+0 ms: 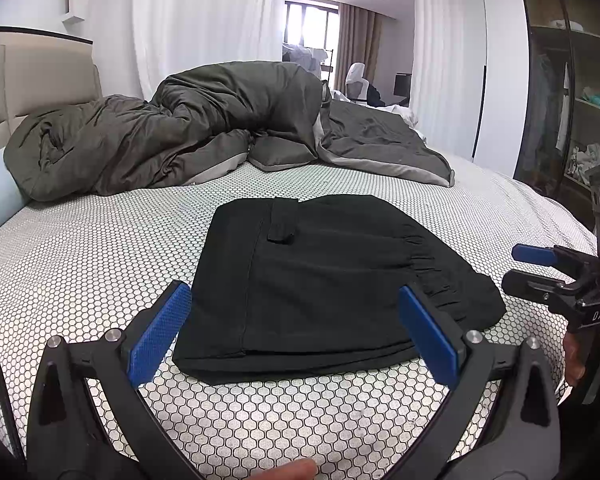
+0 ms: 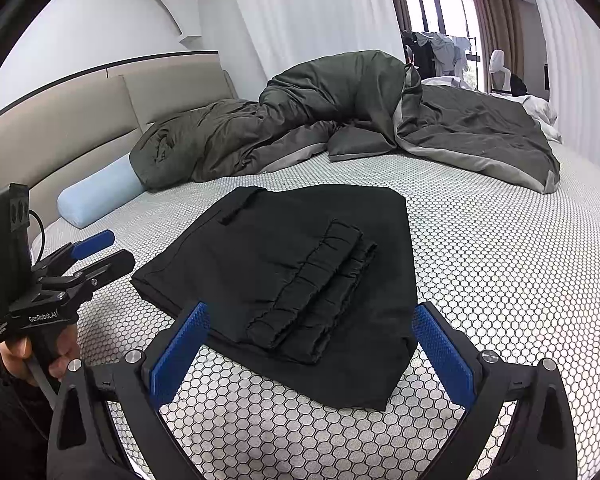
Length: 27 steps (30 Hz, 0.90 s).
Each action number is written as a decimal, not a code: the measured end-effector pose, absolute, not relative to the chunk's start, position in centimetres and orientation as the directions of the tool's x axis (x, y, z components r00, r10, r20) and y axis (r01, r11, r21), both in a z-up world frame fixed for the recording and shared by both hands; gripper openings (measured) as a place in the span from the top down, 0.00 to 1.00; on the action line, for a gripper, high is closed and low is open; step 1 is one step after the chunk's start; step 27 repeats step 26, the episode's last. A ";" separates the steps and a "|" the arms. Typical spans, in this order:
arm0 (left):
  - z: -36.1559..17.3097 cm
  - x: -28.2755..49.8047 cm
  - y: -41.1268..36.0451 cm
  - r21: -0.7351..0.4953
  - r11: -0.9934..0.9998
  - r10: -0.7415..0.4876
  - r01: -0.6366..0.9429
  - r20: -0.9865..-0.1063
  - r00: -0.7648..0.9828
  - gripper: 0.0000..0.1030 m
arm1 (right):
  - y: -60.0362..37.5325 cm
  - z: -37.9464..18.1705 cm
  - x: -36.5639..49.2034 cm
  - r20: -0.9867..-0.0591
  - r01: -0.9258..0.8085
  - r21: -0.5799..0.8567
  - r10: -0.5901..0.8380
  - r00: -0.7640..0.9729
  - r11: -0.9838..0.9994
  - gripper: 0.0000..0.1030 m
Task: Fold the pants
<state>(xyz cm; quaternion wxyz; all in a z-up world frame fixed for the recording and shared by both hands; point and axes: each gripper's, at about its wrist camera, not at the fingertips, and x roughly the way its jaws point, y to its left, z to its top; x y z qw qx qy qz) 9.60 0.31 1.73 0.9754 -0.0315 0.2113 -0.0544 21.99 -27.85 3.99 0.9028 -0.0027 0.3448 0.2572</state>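
Black pants (image 1: 324, 284) lie folded into a compact rectangle on the bed, also seen in the right wrist view (image 2: 300, 264), with the gathered elastic waistband (image 2: 316, 292) on top. My left gripper (image 1: 294, 312) hovers open just in front of the pants' near edge, nothing between its blue pads. My right gripper (image 2: 312, 332) is open too, raised over the near corner of the folded pants. Each gripper shows in the other's view: the right gripper (image 1: 540, 268) at the right edge, the left gripper (image 2: 96, 252) at the left, held by a hand.
The mattress cover (image 1: 100, 264) has a white hexagon pattern. A crumpled dark green duvet (image 1: 172, 132) and a pillow (image 1: 284, 152) lie at the back. A light blue bolster (image 2: 96, 196) rests against the beige headboard (image 2: 60, 132). An open wardrobe (image 1: 572, 100) stands at the right.
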 end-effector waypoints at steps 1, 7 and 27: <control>1.7 9.6 0.4 -0.085 0.992 -0.120 0.093 -0.408 0.905 0.01 | -27.9 4.0 22.0 -0.624 -0.466 0.173 0.462 0.630 0.868 0.00; 1.7 9.7 0.8 -0.086 0.992 -0.124 0.097 -0.403 0.907 0.01 | -28.3 3.9 22.2 -0.625 -0.468 0.180 0.468 0.625 0.865 0.00; 1.6 9.7 0.9 -0.053 0.994 -0.108 0.094 -0.394 0.913 0.01 | -28.5 3.8 22.5 -0.629 -0.474 0.177 0.469 0.620 0.863 0.00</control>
